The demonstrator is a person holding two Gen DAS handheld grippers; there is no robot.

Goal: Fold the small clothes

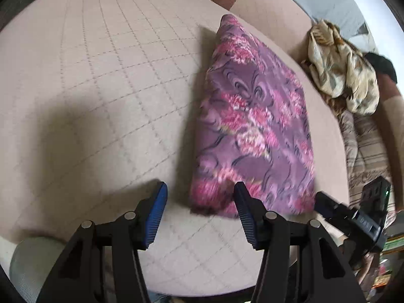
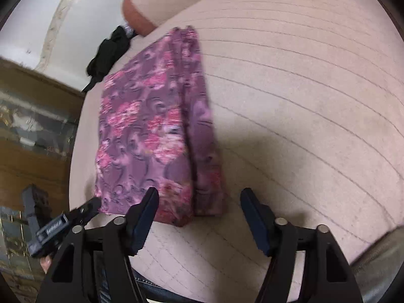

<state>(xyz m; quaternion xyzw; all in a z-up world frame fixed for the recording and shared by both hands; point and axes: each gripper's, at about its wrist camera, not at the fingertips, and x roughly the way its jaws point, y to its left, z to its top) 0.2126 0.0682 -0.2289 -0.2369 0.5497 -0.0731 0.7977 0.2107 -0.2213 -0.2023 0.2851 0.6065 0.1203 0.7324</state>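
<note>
Where the quilted beige bed (image 1: 106, 80) spreads beneath, a folded purple floral garment (image 1: 255, 126) lies flat — long axis running away from both cameras. Left hand-held gripper (image 1: 200, 212) and right hand-held gripper (image 2: 199, 217) hover spread, holding nothing.

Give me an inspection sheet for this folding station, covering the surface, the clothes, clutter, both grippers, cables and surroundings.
Surface: beige quilted mattress, stitched in a grid, shadowed near the grippers.
Job's things: purple floral garment lies folded into a long rectangle, one narrower layer showing along its edge in the right wrist view.
Clutter: crumpled cream patterned cloth at the mattress edge; striped fabric beside it; black cloth at the far corner.
Grippers: left gripper open, empty, at the garment's near end; right gripper open, empty, also at the near end.
Cables: nothing seen.
Surroundings: white wall; wooden glass-fronted cabinet.
</note>
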